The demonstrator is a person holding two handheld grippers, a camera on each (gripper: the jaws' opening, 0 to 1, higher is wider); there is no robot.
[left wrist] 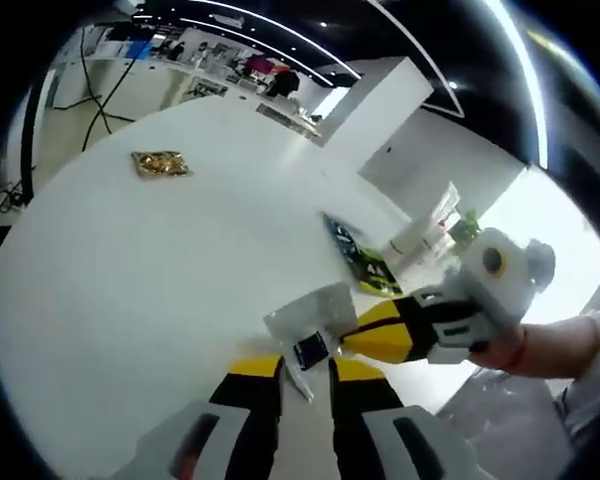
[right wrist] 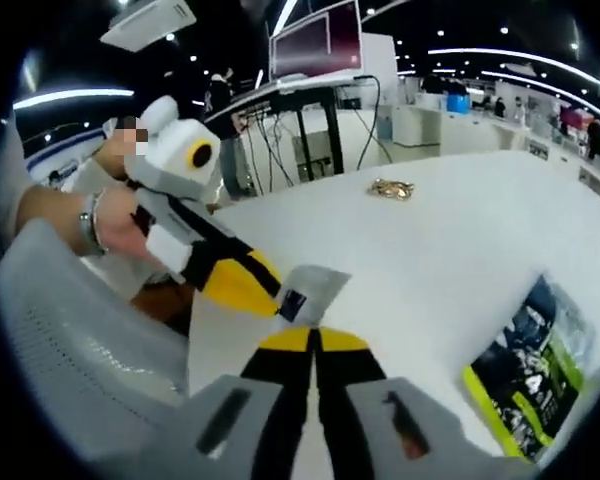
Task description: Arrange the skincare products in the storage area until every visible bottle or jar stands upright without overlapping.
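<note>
A small silvery sachet (left wrist: 315,318) (right wrist: 318,285) with a dark label hangs over the white table (left wrist: 130,280) (right wrist: 430,260), held between both grippers. In the left gripper view my left gripper (left wrist: 305,362) has its yellow-and-black jaws closed on the sachet's lower edge. My right gripper (left wrist: 325,348) comes in from the right and pinches the same sachet. In the right gripper view my right gripper (right wrist: 314,335) is shut at the sachet's bottom, and the left gripper (right wrist: 285,300) grips it from the left. Pale bottles (left wrist: 420,238) stand in a clear holder far right.
A gold foil packet (left wrist: 160,163) (right wrist: 390,188) lies far out on the table. A black-and-green flat pack (left wrist: 365,265) (right wrist: 530,370) lies near the table's edge. A grey mesh chair (right wrist: 70,340) stands beside the table. Hands (left wrist: 555,348) (right wrist: 115,225) hold the grippers.
</note>
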